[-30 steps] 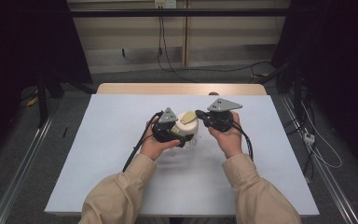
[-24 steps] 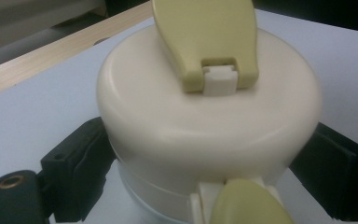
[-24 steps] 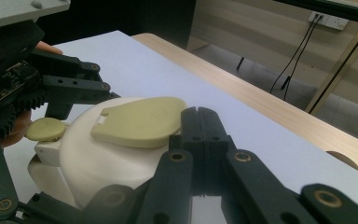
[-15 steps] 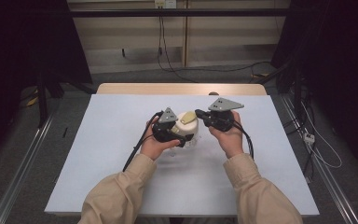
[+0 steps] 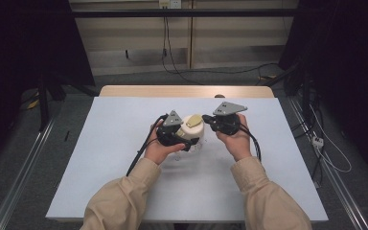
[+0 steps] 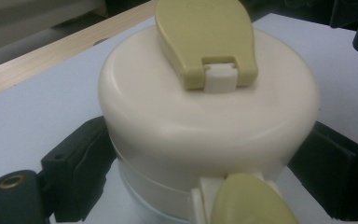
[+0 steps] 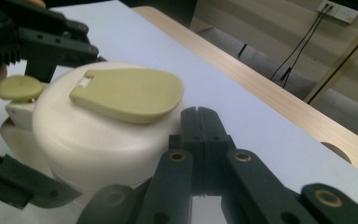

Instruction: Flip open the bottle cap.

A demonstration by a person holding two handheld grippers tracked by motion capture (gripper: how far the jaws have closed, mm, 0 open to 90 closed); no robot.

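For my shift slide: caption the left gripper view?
Left gripper clamps a cream container beneath its lid, olive flip tab on top.

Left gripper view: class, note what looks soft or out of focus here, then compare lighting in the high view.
Left gripper view: the olive button at the bottom edge is blurred, the cream lid is evenly lit. High view: table bright, surroundings dark.

A: How's the light in the high view?
B: Even, from overhead. The pale tabletop [image 5: 100, 158] is bright; everything around it drops into near black.
A: And near the cream lid [image 6: 205, 121]?
B: Soft sheen, no harsh glare. The olive knob [image 6: 254, 200] below it is blurred, and the background is soft.
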